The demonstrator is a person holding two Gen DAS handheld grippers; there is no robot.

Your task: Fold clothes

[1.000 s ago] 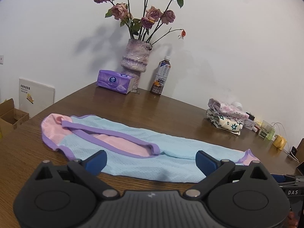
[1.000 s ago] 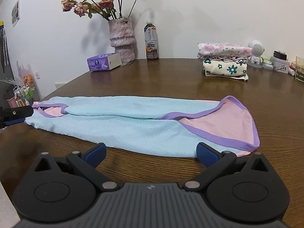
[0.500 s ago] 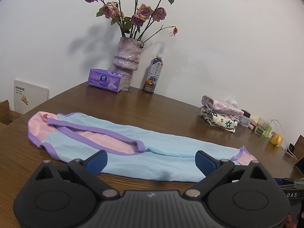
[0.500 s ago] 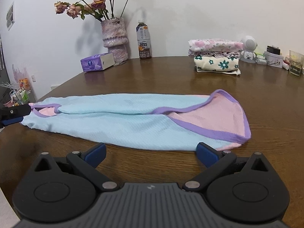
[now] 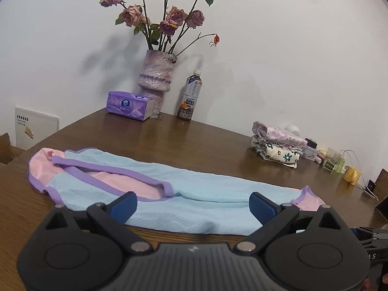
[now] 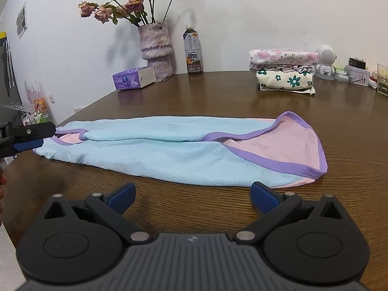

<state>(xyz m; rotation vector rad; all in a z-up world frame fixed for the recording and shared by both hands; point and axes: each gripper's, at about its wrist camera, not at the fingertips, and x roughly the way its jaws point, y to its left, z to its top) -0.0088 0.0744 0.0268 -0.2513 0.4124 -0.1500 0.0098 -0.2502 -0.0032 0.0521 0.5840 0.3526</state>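
Observation:
A light blue garment [image 5: 194, 201] with purple trim and pink lining lies folded lengthwise in a long strip on the brown wooden table [image 5: 169, 140]. My left gripper [image 5: 192, 206] hovers open at the strip's near edge, its blue pads spread over the cloth with nothing between them. From the other end, the same garment [image 6: 169, 150] stretches across the right wrist view, its pink, purple-edged end on the right. My right gripper [image 6: 192, 195] is open just short of the cloth, above bare wood. The left gripper's finger [image 6: 29, 133] shows at the garment's far left end.
At the back stand a vase of dried roses [image 5: 157, 75], a purple tissue pack [image 5: 129, 105] and a tea bottle [image 5: 190, 99]. A stack of folded floral clothes [image 6: 283, 72] sits back right, with a small white figure [image 6: 326, 60] and several small jars beside it.
Both views shifted slightly; the garment now sits a little further from the right gripper and more centred for the left. The cloth lies as before, and both grippers stay open.

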